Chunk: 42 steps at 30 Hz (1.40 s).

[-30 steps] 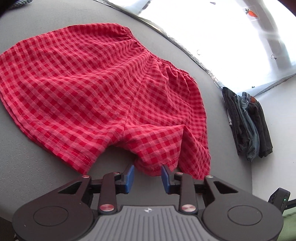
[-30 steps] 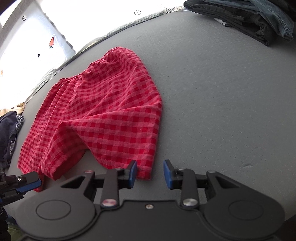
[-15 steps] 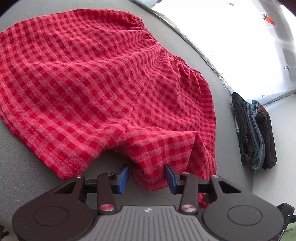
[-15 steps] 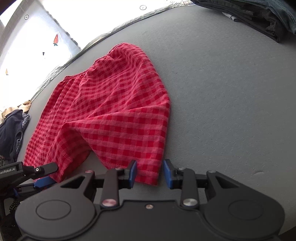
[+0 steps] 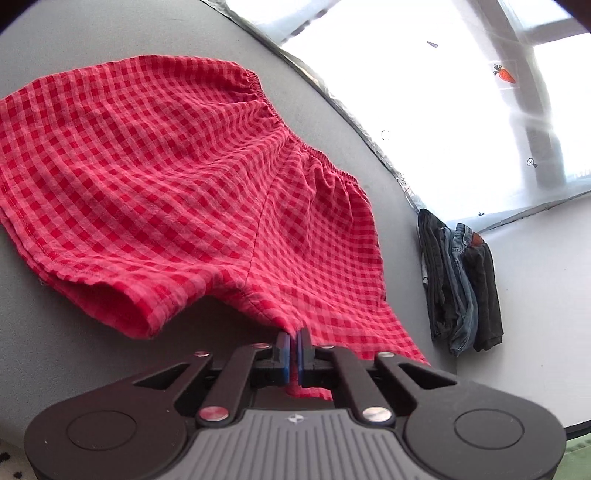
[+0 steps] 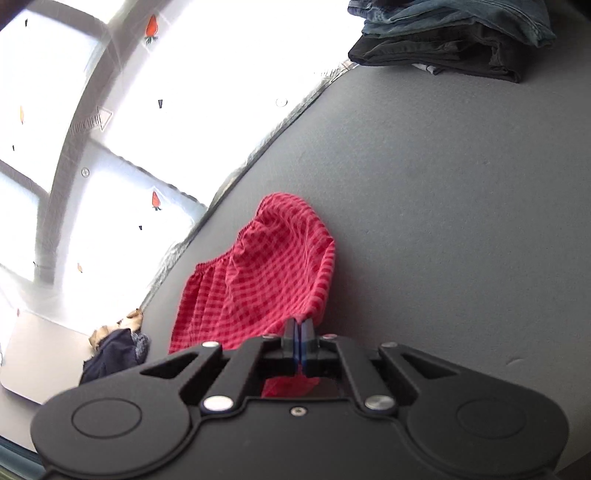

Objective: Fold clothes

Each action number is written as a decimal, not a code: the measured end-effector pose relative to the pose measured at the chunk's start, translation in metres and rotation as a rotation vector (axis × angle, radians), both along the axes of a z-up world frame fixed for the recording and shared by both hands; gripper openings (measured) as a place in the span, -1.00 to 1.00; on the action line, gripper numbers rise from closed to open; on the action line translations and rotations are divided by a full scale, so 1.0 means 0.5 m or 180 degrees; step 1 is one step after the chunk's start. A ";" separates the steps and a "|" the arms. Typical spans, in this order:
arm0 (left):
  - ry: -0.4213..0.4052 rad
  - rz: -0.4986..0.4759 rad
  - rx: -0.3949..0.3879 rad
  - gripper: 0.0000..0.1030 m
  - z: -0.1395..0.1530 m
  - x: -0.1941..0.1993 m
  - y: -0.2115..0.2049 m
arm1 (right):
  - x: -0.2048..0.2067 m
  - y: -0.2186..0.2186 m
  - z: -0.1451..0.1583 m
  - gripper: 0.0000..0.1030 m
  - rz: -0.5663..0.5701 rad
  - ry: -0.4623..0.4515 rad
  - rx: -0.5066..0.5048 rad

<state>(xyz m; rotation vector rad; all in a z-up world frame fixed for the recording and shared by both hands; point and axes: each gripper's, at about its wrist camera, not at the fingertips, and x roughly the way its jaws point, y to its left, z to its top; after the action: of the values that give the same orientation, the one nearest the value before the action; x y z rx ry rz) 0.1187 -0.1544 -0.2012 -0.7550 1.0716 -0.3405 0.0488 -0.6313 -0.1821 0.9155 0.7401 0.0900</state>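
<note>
Red gingham shorts (image 5: 177, 192) lie on a grey table (image 5: 92, 33), elastic waistband toward the far edge. My left gripper (image 5: 294, 341) is shut on the hem of the right leg near its inner side. My right gripper (image 6: 299, 334) is shut on the outer corner of the same leg's hem, and the shorts (image 6: 273, 273) rise from the table toward it. The pinched cloth shows behind both pairs of blue pads.
A stack of folded dark and denim clothes (image 5: 461, 288) sits at the table's right edge, also in the right wrist view (image 6: 454, 40). A heap of dark unfolded clothes (image 6: 114, 350) lies at the left. A bright window (image 5: 443, 92) runs behind the table's far edge.
Both grippers closed on the hem of the right leg and lifted it. The right gripper tilted up and the cloth now hangs from it.
</note>
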 end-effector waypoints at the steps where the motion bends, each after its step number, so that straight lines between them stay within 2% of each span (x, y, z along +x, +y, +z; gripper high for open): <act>1: 0.0057 -0.0041 -0.0011 -0.93 0.000 0.002 0.001 | -0.003 -0.011 0.003 -0.97 -0.0022 -0.0010 0.0040; 3: 0.0170 -0.0127 -0.0014 -0.93 -0.002 0.006 0.003 | -0.003 -0.012 0.002 -0.97 0.0012 0.0081 -0.0091; 7: 0.0459 -0.0432 0.0766 -0.92 -0.037 0.016 -0.040 | 0.007 0.020 -0.034 -0.96 0.0035 0.0648 -0.0675; 9: 0.0562 -0.0511 0.0852 -0.89 -0.054 0.020 -0.050 | 0.006 0.038 -0.054 -0.94 0.0010 0.0848 -0.0855; 10: 0.0608 -0.0546 0.0885 -0.81 -0.062 0.022 -0.055 | 0.005 0.046 -0.061 -0.92 -0.0008 0.0906 -0.0891; 11: 0.0600 -0.0547 0.0847 -0.77 -0.063 0.024 -0.052 | 0.004 0.054 -0.066 -0.86 -0.0020 0.0948 -0.0904; 13: 0.0518 -0.0520 0.0850 -0.63 -0.055 0.029 -0.045 | 0.011 0.065 -0.062 -0.79 -0.0002 0.0974 -0.1028; 17: 0.0307 -0.0473 0.0874 -0.58 -0.028 0.041 -0.034 | 0.034 0.077 -0.047 -0.67 0.0012 0.0952 -0.1263; 19: 0.0195 -0.0448 0.0868 -0.45 -0.012 0.047 -0.027 | 0.053 0.079 -0.033 -0.57 -0.0009 0.0886 -0.1321; 22: 0.0015 -0.0361 0.0999 -0.33 0.015 0.063 -0.012 | 0.094 0.090 -0.017 -0.42 0.0020 0.0765 -0.1414; 27: -0.0178 -0.0231 0.1159 -0.26 0.047 0.108 0.035 | 0.191 0.118 -0.010 -0.35 0.0153 0.0646 -0.1468; 30: -0.0215 -0.0115 0.1293 -0.11 0.054 0.165 0.071 | 0.256 0.136 -0.005 -0.26 0.0224 0.0572 -0.1514; 32: -0.0228 -0.0061 0.1409 -0.10 0.057 0.204 0.086 | 0.306 0.149 -0.002 -0.15 0.0261 0.0509 -0.1548; 37: -0.0279 -0.0082 0.1737 -0.02 0.054 0.369 0.110 | 0.451 0.176 -0.004 -0.10 0.0317 0.0455 -0.1608; 40: -0.0415 -0.0146 0.1971 0.15 0.047 0.470 0.101 | 0.544 0.190 -0.021 0.10 0.0387 0.0460 -0.1641; 42: -0.0496 -0.0186 0.2115 0.16 0.028 0.544 0.087 | 0.603 0.201 -0.043 0.11 0.0443 0.0507 -0.1686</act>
<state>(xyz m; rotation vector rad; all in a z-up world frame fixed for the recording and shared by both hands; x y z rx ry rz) 0.3906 -0.1111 -0.1873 -0.1018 0.9764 -0.0746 0.3505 -0.5308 -0.2037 0.3680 0.9189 -0.0568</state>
